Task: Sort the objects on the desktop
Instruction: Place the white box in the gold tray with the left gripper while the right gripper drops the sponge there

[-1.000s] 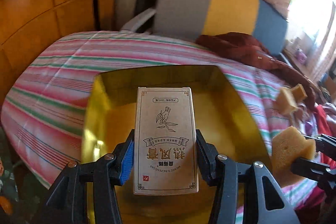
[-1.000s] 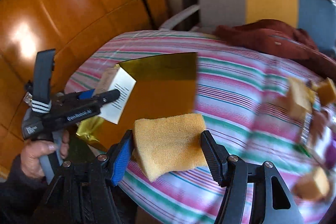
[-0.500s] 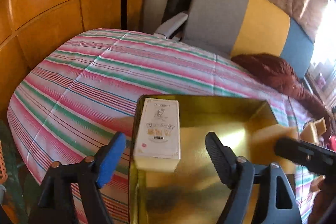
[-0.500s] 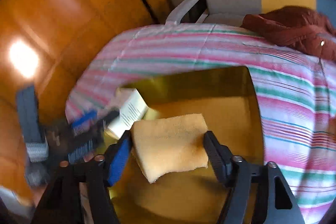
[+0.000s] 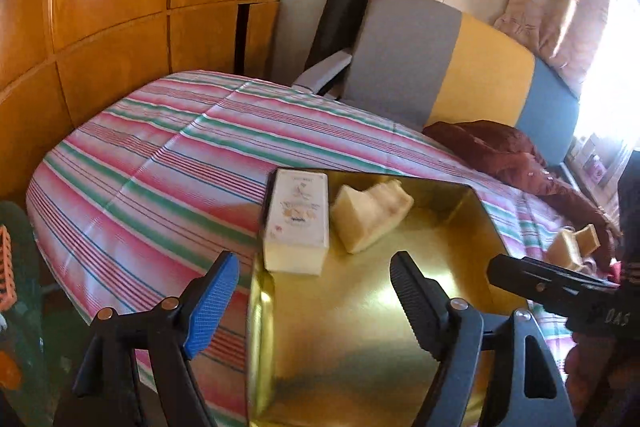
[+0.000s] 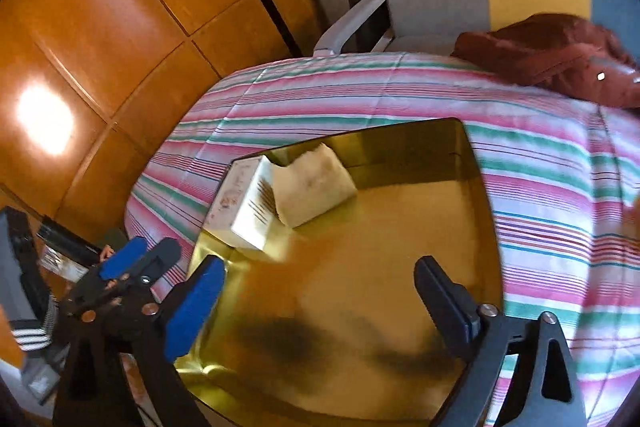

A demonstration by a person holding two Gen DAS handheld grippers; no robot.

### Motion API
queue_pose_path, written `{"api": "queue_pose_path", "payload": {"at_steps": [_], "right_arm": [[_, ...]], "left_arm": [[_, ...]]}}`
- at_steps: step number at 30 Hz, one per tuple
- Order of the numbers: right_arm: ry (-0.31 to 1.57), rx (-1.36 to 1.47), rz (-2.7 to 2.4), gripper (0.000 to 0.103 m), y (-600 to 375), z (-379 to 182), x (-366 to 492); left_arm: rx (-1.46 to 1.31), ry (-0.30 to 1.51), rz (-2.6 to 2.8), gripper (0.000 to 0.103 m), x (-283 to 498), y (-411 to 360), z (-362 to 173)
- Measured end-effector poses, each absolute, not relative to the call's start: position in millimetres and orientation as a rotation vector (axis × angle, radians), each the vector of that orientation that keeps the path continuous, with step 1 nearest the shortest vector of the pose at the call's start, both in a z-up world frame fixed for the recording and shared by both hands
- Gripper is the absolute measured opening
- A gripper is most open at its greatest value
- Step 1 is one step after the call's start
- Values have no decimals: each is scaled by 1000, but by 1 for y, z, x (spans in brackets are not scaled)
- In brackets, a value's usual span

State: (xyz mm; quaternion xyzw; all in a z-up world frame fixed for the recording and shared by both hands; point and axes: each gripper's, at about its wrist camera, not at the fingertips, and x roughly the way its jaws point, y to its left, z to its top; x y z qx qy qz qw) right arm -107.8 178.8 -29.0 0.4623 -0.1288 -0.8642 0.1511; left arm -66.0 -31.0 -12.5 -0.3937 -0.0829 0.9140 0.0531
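Observation:
A shiny gold tray (image 5: 360, 327) lies on the striped cloth. A pale printed box (image 5: 296, 223) rests in its far left corner, and a yellow sponge (image 5: 368, 215) leans beside the box. My left gripper (image 5: 316, 287) hovers over the tray's near left edge; its jaws are closing slightly with nothing between them. In the right wrist view the tray (image 6: 360, 247), box (image 6: 244, 203) and sponge (image 6: 316, 183) lie ahead of my right gripper (image 6: 320, 291), whose jaws are opening wide and hold nothing. The left gripper (image 6: 144, 259) shows at lower left.
The striped cloth (image 5: 160, 179) covers a round table. Two sponge cubes (image 5: 572, 247) sit at its right side. A dark red garment (image 5: 500, 151) lies at the back right, before a grey, yellow and blue chair (image 5: 440, 75). Wooden panels (image 5: 120, 7) stand left.
My left gripper let go of the box, which now rests in the tray, and drew back. My right gripper carried the sponge over the tray and released it beside the box.

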Motion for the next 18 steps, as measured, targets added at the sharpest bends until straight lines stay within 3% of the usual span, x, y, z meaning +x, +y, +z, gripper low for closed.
{"api": "queue_pose_path", "payload": {"at_steps": [7, 18], "right_arm": [[-284, 1274, -2632, 102, 197, -21, -76], [-172, 1198, -2823, 102, 232, -12, -25]], "left_arm": [[-1182, -242, 2767, 79, -47, -17, -9], [-1087, -36, 2718, 79, -18, 36, 7]]}}
